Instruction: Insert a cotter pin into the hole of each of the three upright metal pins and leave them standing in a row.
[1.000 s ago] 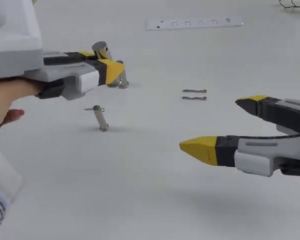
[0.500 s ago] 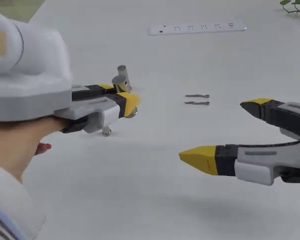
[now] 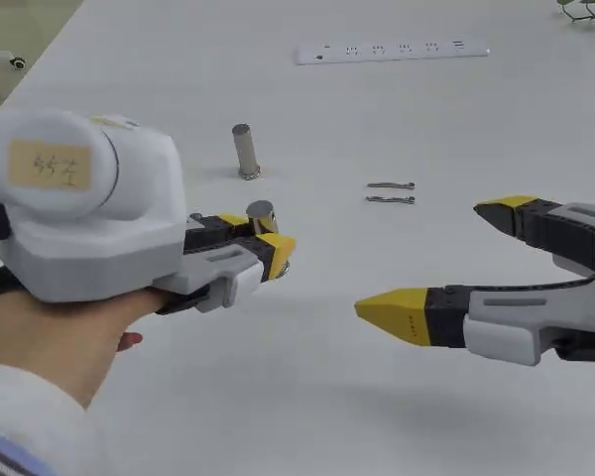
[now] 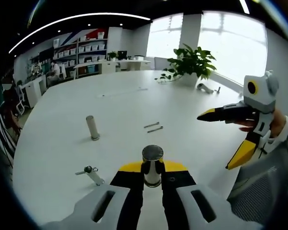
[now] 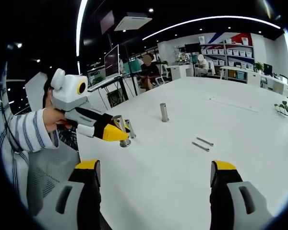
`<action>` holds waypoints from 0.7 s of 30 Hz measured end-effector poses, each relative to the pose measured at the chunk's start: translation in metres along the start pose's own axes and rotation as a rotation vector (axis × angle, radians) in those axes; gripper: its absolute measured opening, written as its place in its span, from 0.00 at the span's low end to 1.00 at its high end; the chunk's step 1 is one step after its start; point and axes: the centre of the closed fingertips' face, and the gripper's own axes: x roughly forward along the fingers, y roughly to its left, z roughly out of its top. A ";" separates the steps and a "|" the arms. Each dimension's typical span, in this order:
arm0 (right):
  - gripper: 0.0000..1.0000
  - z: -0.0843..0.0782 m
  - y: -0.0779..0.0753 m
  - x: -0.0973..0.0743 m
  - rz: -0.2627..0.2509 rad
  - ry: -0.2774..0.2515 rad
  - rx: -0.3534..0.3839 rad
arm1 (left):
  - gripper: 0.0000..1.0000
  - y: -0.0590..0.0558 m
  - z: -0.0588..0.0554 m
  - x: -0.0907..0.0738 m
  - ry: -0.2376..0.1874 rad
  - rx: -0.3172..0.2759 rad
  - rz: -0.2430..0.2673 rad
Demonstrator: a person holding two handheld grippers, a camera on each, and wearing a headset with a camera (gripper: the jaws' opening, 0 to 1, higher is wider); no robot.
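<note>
The left gripper (image 3: 274,250) is clamped on the shaft of an upright metal pin (image 4: 152,154), just below its cap; the right gripper (image 3: 441,260) has its jaws spread wide with nothing between them, well off to the right. Just left of the left gripper's jaws a second pin (image 4: 92,175) lies on the white table (image 3: 307,397) with a fitted cotter pin (image 4: 81,171) through one end; farther ahead a third pin (image 3: 244,151) stands alone; ahead between the two grippers, two loose cotter pins (image 3: 390,185) lie side by side

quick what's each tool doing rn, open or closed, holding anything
left tool: closed on a metal pin, held upright
right tool: open, holding nothing
</note>
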 end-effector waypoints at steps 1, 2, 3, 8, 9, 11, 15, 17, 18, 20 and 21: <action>0.94 0.000 0.000 0.000 0.000 0.001 0.000 | 0.09 -0.001 -0.001 0.001 0.000 -0.005 -0.003; 0.94 -0.001 0.000 0.000 0.001 0.003 0.000 | 0.09 -0.001 -0.001 0.002 -0.001 -0.006 -0.002; 0.94 -0.001 0.000 0.001 0.002 0.004 0.000 | 0.09 0.000 -0.002 0.003 0.001 -0.013 0.000; 0.93 -0.002 0.001 0.001 0.002 0.008 0.001 | 0.09 0.004 -0.008 0.008 0.016 -0.029 0.019; 0.93 -0.002 0.001 0.001 0.002 0.008 0.002 | 0.09 0.005 -0.010 0.009 0.017 -0.035 0.020; 0.93 -0.002 0.000 0.001 0.002 0.008 0.003 | 0.09 0.006 -0.011 0.010 0.020 -0.042 0.020; 0.93 -0.003 0.000 0.000 -0.002 0.010 0.004 | 0.09 0.007 -0.017 0.013 0.035 -0.042 0.026; 0.93 -0.003 0.000 0.000 -0.001 0.011 0.005 | 0.09 0.007 -0.020 0.015 0.042 -0.044 0.026; 0.93 -0.003 0.000 0.000 -0.001 0.013 0.005 | 0.09 0.007 -0.022 0.016 0.045 -0.044 0.025; 0.93 -0.004 0.000 0.000 -0.001 0.015 0.005 | 0.09 0.006 -0.023 0.017 0.046 -0.044 0.028; 0.93 -0.004 0.000 0.000 -0.001 0.015 0.005 | 0.09 0.006 -0.024 0.017 0.043 -0.047 0.031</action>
